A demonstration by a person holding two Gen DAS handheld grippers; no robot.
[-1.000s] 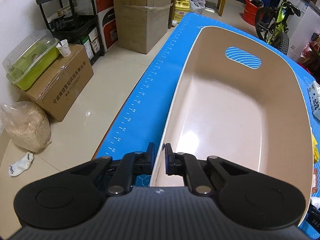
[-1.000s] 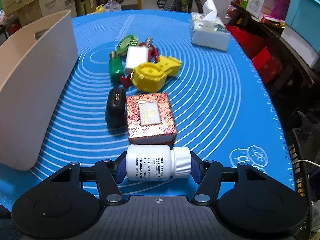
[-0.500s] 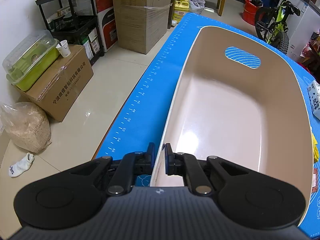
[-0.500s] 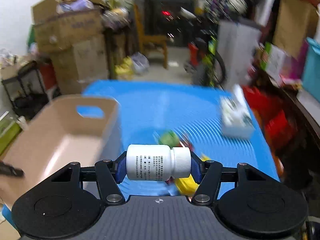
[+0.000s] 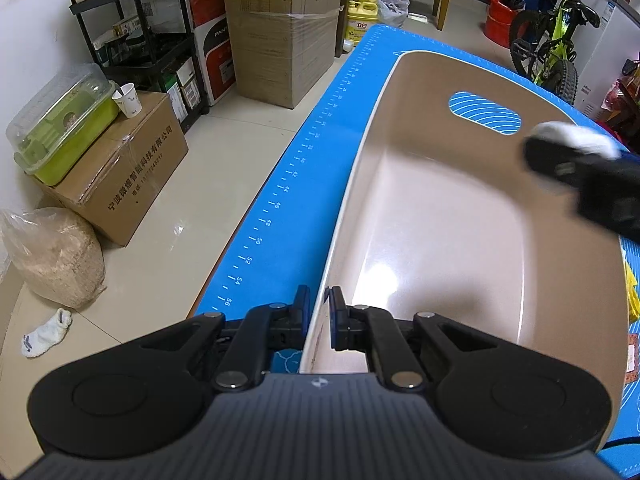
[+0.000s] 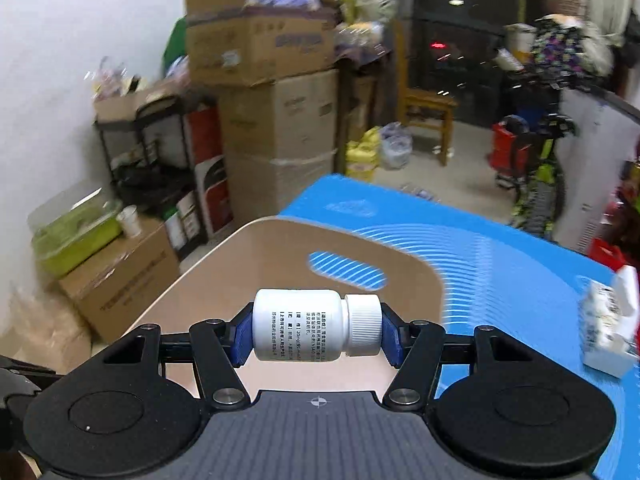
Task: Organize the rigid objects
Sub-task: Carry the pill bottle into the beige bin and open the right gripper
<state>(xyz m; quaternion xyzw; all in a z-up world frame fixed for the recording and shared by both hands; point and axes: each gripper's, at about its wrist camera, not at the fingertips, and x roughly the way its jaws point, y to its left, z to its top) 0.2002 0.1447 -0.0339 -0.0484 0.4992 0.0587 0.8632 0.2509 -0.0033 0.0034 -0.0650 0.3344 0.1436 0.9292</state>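
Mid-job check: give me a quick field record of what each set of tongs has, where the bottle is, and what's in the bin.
left tongs: shut on the near rim of the beige bin
right tongs: shut on the white pill bottle, held sideways, cap to the right
bottle position: above the bin's open top, not released
bin contents: nothing visible inside
bin support: blue mat
nearby: tissue pack on the mat to the right

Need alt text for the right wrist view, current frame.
The right gripper holds a white pill bottle sideways, cap to the right, clamped end to end above the near end of a beige bin on a blue mat. A tissue pack lies at right; stacked cardboard boxes and a bicycle stand behind.
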